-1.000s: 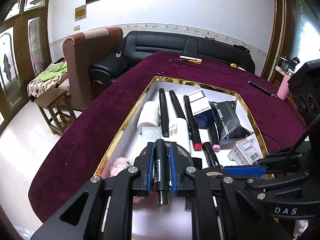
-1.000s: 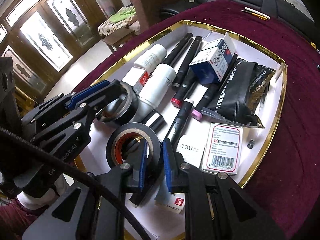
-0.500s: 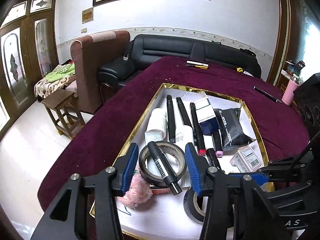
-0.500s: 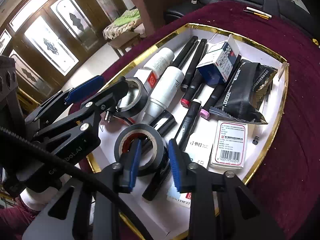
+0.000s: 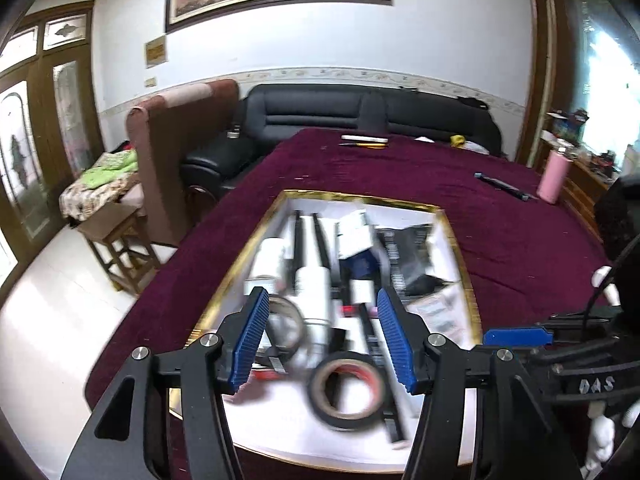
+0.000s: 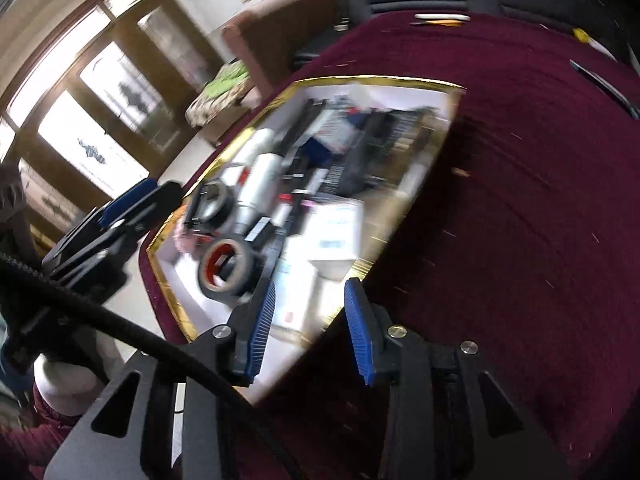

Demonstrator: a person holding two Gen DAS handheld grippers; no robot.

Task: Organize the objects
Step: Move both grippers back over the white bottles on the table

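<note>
Presently, left gripper (image 5: 320, 340): jaws opening, blue pads apart, nothing pressed between them; it hangs above the near end of the tray.
Right gripper (image 6: 310, 330): jaws opening too, pads apart and bare; the tray's near gold corner lies in the gap between them, below, untouched.
Tray (image 5: 466, 276): white inside, gold rim, resting on the maroon tablecloth (image 5: 420, 172); ahead of both pairs of fingers.
Black tape roll (image 5: 347, 396): flat in the tray, below the gap between the left fingers, nearer the right-hand pad; in the right wrist view (image 6: 226, 266) it sits just beyond the left-hand pad.
Second tape roll (image 5: 284, 328): just beyond the left-hand pad of the left gripper, with a dark pen-like thing across it; blur hides its detail.
White tube (image 5: 312, 284): lengthwise in the tray, straight ahead of the left fingers.
Other contents: markers, a blue-and-white box, a black packet, all blurred.
Far cloth: a black pen (image 5: 504, 186), well beyond the fingers.
</note>
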